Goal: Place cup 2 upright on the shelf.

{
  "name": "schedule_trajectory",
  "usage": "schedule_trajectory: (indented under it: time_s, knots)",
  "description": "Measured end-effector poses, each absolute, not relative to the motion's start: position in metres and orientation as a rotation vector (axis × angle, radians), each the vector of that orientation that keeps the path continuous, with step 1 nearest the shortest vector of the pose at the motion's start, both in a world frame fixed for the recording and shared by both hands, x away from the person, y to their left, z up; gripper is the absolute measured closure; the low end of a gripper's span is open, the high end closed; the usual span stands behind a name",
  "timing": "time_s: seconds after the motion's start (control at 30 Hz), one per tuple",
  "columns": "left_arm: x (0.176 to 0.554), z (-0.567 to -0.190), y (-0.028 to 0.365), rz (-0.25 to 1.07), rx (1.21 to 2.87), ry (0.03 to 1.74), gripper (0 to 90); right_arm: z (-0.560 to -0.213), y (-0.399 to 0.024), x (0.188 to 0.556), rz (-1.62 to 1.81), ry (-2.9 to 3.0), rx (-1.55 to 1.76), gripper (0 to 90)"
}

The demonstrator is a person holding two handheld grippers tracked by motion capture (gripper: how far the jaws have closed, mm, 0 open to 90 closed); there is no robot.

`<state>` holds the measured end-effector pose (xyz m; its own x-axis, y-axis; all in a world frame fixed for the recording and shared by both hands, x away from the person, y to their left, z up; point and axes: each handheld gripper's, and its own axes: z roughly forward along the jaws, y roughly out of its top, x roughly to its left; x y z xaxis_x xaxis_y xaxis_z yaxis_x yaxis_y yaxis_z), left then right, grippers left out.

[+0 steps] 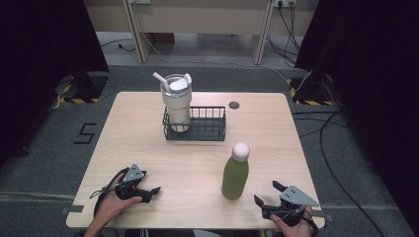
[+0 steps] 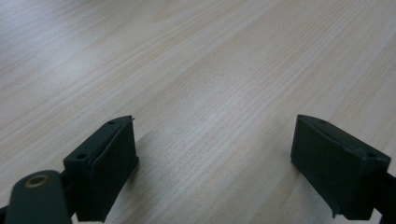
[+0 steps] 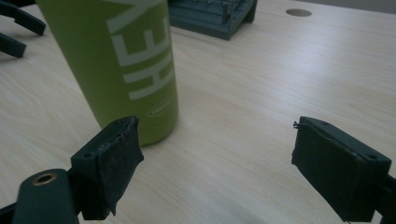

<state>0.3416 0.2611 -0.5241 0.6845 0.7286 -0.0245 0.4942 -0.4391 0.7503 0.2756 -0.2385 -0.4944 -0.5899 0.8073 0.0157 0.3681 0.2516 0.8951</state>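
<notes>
A green bottle (image 1: 234,177) with a pale round cap stands upright on the wooden surface (image 1: 148,148), toward the near right corner, and the right gripper (image 1: 267,195) sits just beside it at the near edge, apart from it. In the right gripper view the bottle's (image 3: 126,70) base rises just beyond the left jaw, with white lettering running up its side; the 2 jaws stand wide apart with only bare wood between them, gripping nothing. The left gripper (image 1: 149,191) rests near the near left corner, held in the person's hand (image 1: 111,205), well apart from the bottle. In the left gripper view its jaws are also spread wide over plain wood, with nothing between them. Toward the far edge, around the middle, a dark wire basket (image 1: 207,129) holds a cream tumbler (image 1: 177,106) with a lid and straw, standing upright in the basket's left end. A small round hole (image 1: 234,105) sits in the surface just right of the basket.
</notes>
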Motion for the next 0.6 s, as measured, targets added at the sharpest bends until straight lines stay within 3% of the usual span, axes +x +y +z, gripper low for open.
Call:
schedule_trajectory:
  time_s: [0.6]
  knots:
    - [0.342, -0.524, 0.261, 0.391, 2.128, 0.935, 13.1, -0.483, -0.221, 0.266, 1.434, 2.064, 0.953, 15.4]
